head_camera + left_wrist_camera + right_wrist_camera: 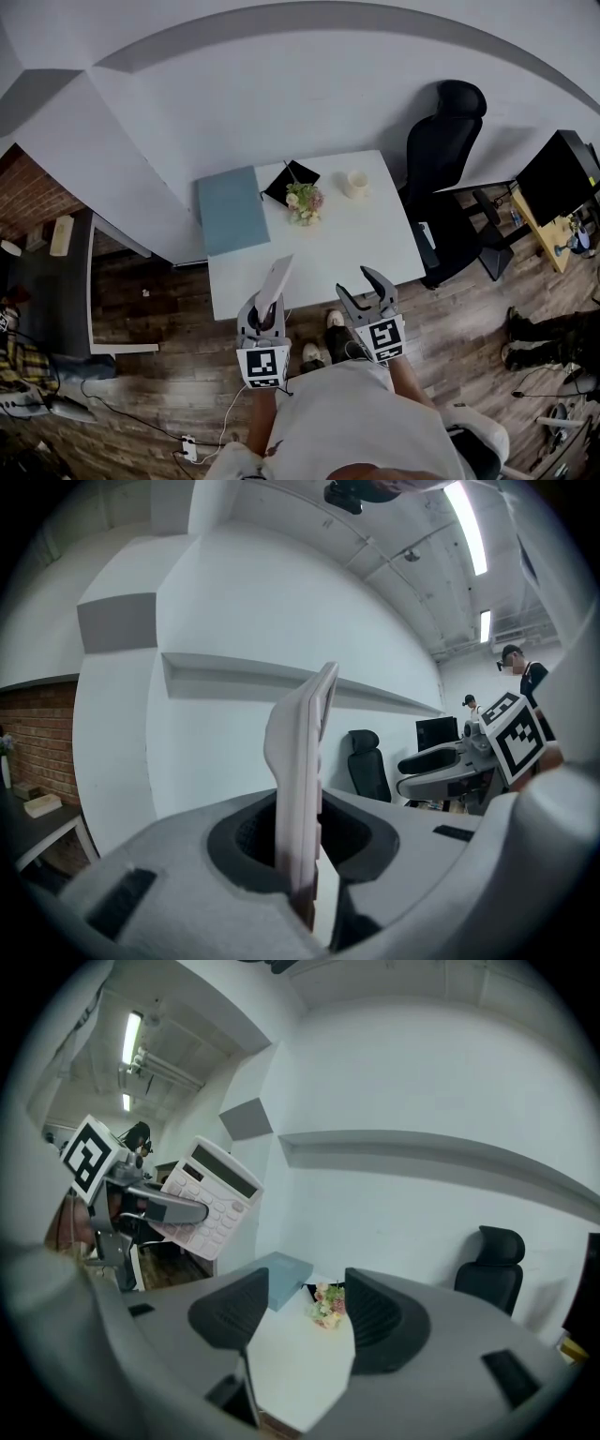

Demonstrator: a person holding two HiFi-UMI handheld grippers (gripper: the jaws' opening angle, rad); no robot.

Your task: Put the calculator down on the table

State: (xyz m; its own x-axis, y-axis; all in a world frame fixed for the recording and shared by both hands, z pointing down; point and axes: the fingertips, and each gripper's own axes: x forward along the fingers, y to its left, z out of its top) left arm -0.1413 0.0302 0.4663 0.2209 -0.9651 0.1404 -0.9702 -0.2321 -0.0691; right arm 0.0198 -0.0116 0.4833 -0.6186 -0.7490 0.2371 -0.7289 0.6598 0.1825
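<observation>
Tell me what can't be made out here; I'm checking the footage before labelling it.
Calculator keys: left gripper view, edge-on; display too small in right gripper view.
Black item on the table: head view, too small, partly behind flowers.
Table's near edge: head view, left gripper covers part.

Slim, pale pinkish-white calculator (275,281), with rows of light keys and a dark display strip along the top (face visible only from the right gripper view). Clamped at its lower end between the closed jaws of the left gripper (265,314), standing on edge and leaning forward. Held in the air at the near edge of the white table (366,246), not resting on it.
</observation>
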